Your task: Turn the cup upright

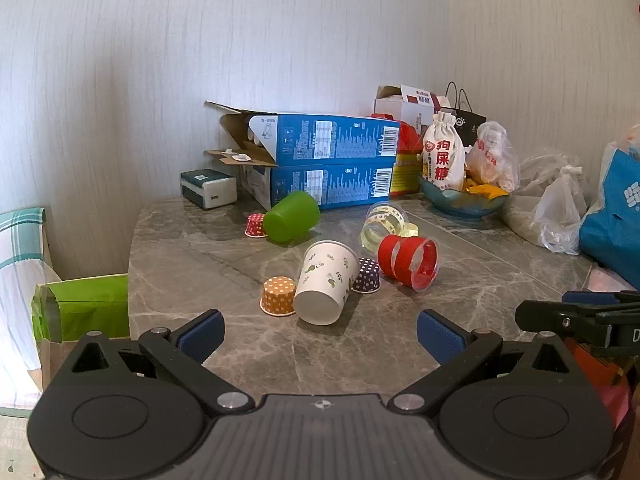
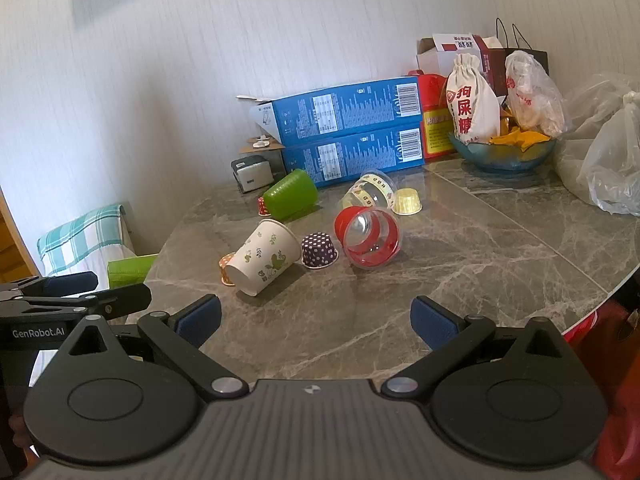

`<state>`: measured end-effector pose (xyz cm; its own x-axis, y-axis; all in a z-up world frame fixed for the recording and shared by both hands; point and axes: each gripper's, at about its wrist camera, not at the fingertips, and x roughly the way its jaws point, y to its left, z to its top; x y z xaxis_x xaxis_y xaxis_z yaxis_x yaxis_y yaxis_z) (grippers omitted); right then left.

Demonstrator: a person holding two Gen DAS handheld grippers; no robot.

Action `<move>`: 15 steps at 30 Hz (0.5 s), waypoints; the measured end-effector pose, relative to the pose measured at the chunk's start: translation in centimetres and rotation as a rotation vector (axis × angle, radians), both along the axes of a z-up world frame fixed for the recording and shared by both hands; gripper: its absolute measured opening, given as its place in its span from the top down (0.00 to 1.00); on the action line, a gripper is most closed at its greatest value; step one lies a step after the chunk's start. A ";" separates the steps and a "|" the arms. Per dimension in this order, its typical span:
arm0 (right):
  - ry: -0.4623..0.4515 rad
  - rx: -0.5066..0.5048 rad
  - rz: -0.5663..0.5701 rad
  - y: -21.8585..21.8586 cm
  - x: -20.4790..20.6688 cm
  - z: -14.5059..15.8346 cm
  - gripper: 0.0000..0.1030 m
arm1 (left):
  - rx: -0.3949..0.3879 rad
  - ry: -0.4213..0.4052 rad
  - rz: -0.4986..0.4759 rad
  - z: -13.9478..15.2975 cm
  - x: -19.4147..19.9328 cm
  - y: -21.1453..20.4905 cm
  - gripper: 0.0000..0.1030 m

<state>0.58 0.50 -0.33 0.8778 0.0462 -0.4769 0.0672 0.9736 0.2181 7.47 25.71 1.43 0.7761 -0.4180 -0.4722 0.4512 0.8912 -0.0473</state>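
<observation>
Left gripper [image 1: 320, 334]: spread wide, holding nothing.
Right gripper [image 2: 316, 320]: spread wide, holding nothing.
Paper cup [image 1: 326, 282]: on its side just beyond both grippers, base toward them, between an orange baking cup [image 1: 279, 296] and a purple baking cup [image 1: 368, 275].
Red cup [image 2: 368, 236]: on its side, farther right.
Green cup [image 1: 291, 217]: tipped over, near the blue boxes [image 1: 332, 160].
Surface: grey marble table [image 2: 460, 264], white wall behind.
Unclear: yellow-printed clear cup [image 1: 380, 222] partly hidden behind the red one.

Grey marble table [image 1: 192, 248] against a pale ribbed wall [image 1: 280, 40] (daylit); checked cloth [image 2: 76, 240] beside it.
</observation>
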 end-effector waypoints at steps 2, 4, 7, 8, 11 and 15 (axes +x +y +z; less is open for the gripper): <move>-0.001 -0.002 0.000 0.0 0.0 0.0 0.01 | -0.002 -0.001 0.000 0.0 -0.2 0.0 0.00; -0.001 -0.003 0.002 0.0 0.0 0.0 0.01 | 0.001 0.001 0.002 0.1 -0.2 -0.1 0.00; -0.002 -0.004 0.002 0.0 0.0 0.0 0.01 | 0.000 0.006 0.003 0.1 -0.1 0.0 0.00; -0.002 -0.005 0.002 0.0 0.0 0.0 0.01 | -0.001 0.006 0.004 0.1 -0.1 0.0 0.00; -0.002 -0.003 0.002 0.0 0.0 0.0 0.01 | 0.001 0.006 0.002 0.1 -0.1 0.0 0.00; -0.002 -0.003 0.002 0.0 0.0 0.0 0.01 | -0.001 0.006 0.003 0.1 -0.1 -0.1 0.00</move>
